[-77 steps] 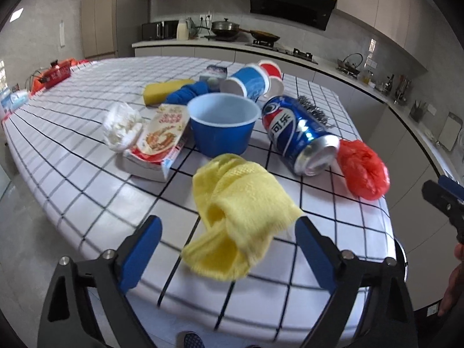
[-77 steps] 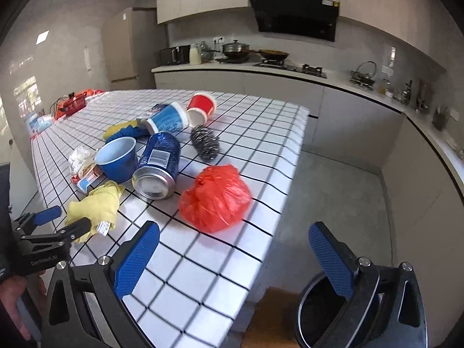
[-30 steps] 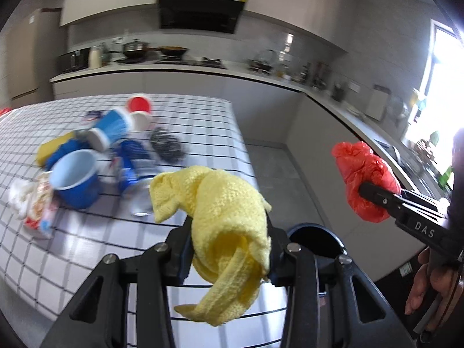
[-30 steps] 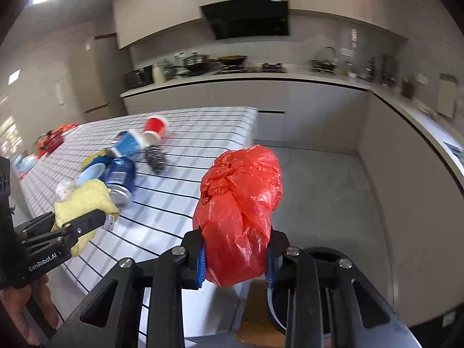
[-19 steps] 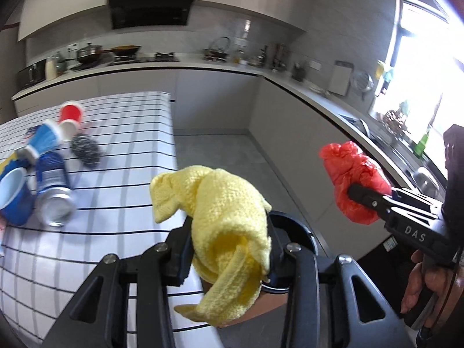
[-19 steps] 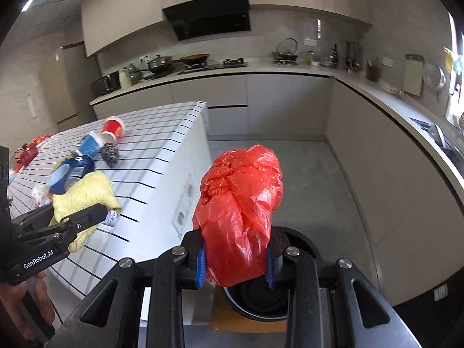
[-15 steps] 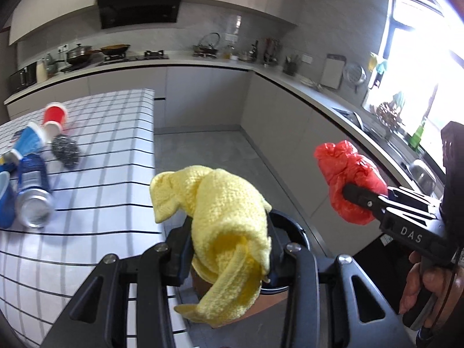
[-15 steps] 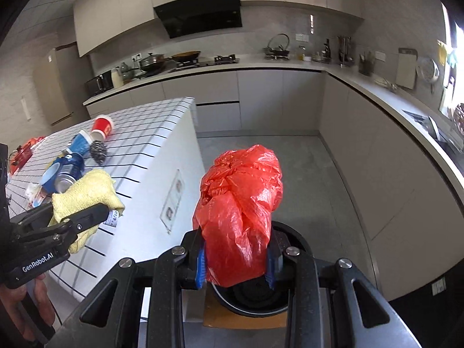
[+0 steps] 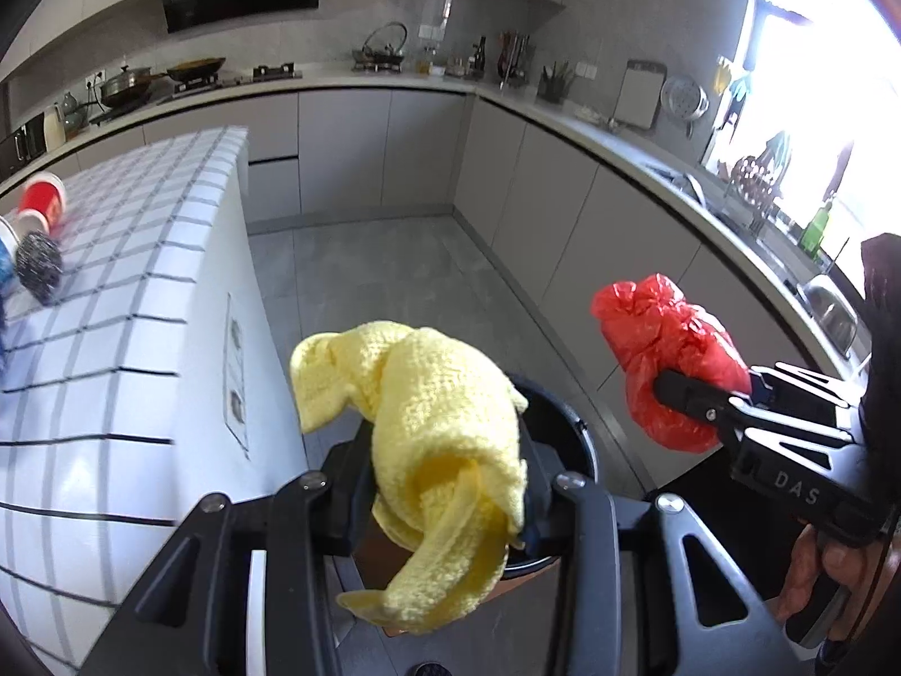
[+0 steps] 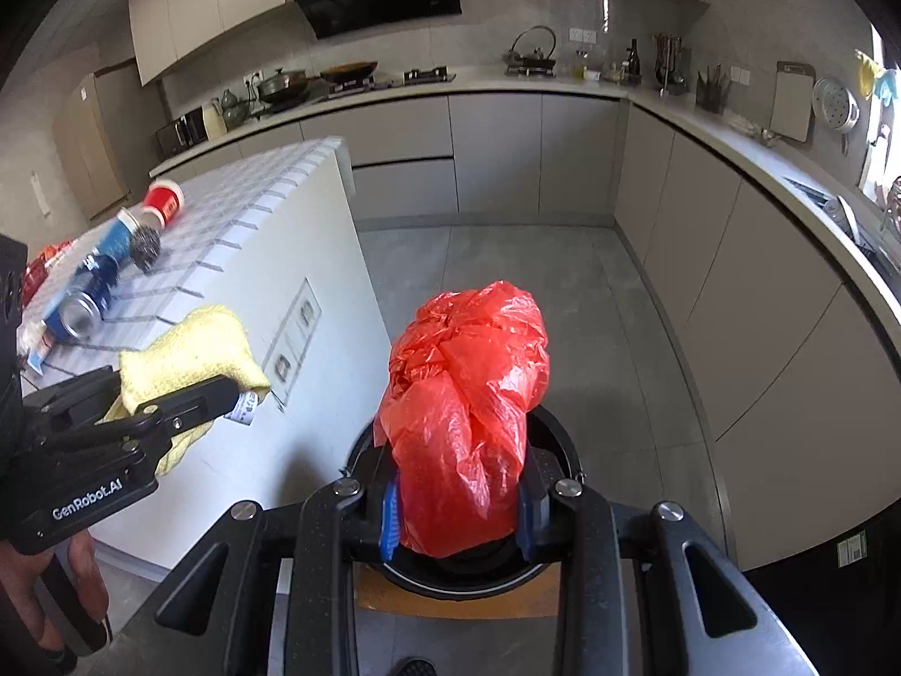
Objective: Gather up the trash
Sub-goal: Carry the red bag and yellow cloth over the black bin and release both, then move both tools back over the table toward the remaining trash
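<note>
My left claw (image 9: 447, 498) is clamped on a yellow cloth (image 9: 433, 450), which fills the lower middle of the left view and droops below the fingers. My right claw (image 10: 459, 512) is squeezed around a crumpled red plastic bag (image 10: 467, 422), standing up in the centre of the right view. Behind and below both loads sits a round black bin (image 10: 554, 445) on the grey floor, its rim showing around the bag. At the left of both views is the white tiled counter (image 10: 270, 236), with a steel scourer (image 10: 145, 248), a red cup (image 10: 163, 203) and a blue can (image 10: 84, 298) lying on it toward the upper left.
</note>
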Action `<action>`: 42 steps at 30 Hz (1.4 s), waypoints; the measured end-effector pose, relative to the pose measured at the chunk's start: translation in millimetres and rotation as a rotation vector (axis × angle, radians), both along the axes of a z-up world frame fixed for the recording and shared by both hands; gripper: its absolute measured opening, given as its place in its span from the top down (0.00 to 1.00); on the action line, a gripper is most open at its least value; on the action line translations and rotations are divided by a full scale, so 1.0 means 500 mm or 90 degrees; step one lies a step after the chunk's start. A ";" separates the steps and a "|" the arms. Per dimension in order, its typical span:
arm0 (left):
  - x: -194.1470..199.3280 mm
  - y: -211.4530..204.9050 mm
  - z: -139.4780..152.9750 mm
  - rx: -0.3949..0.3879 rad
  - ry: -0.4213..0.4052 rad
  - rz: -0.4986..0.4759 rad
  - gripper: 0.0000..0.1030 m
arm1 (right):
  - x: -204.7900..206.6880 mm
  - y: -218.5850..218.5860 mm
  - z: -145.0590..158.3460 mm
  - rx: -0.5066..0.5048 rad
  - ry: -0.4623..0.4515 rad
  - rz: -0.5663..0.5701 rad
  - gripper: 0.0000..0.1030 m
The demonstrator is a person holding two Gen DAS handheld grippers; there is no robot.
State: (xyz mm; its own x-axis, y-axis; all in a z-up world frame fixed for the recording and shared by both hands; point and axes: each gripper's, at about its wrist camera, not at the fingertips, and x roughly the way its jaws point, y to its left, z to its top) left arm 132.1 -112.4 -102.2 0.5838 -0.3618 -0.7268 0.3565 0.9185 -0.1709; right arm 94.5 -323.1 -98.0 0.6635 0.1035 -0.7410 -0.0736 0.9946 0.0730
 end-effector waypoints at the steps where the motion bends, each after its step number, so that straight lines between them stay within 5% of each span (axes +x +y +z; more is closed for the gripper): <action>1: 0.003 -0.007 -0.009 0.002 0.006 0.000 0.60 | 0.004 -0.004 -0.014 0.000 0.006 0.004 0.68; 16: 0.045 -0.080 -0.178 0.051 0.104 -0.028 0.59 | 0.091 -0.055 -0.227 -0.010 0.102 0.106 0.68; 24: 0.050 -0.105 -0.210 0.052 0.125 -0.017 0.55 | 0.140 -0.065 -0.262 0.012 0.125 0.141 0.68; 25: 0.051 -0.101 -0.214 0.049 0.121 -0.014 0.45 | 0.143 -0.067 -0.263 0.015 0.123 0.146 0.62; 26: 0.050 -0.099 -0.219 0.064 0.103 -0.004 0.16 | 0.144 -0.070 -0.262 0.003 0.110 0.148 0.50; 27: 0.050 -0.094 -0.224 0.096 0.087 0.025 0.03 | 0.143 -0.078 -0.262 -0.012 0.101 0.138 0.01; 42: 0.024 -0.085 -0.194 0.099 0.077 0.045 0.00 | 0.130 -0.152 -0.310 -0.013 0.124 0.082 0.00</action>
State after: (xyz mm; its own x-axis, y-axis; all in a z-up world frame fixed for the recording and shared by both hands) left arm 144.0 -154.7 -199.1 0.5096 -0.2013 -0.8365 0.2753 0.9593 -0.0631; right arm 159.6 -399.2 -252.9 0.4897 0.1610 -0.8569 -0.1861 0.9795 0.0776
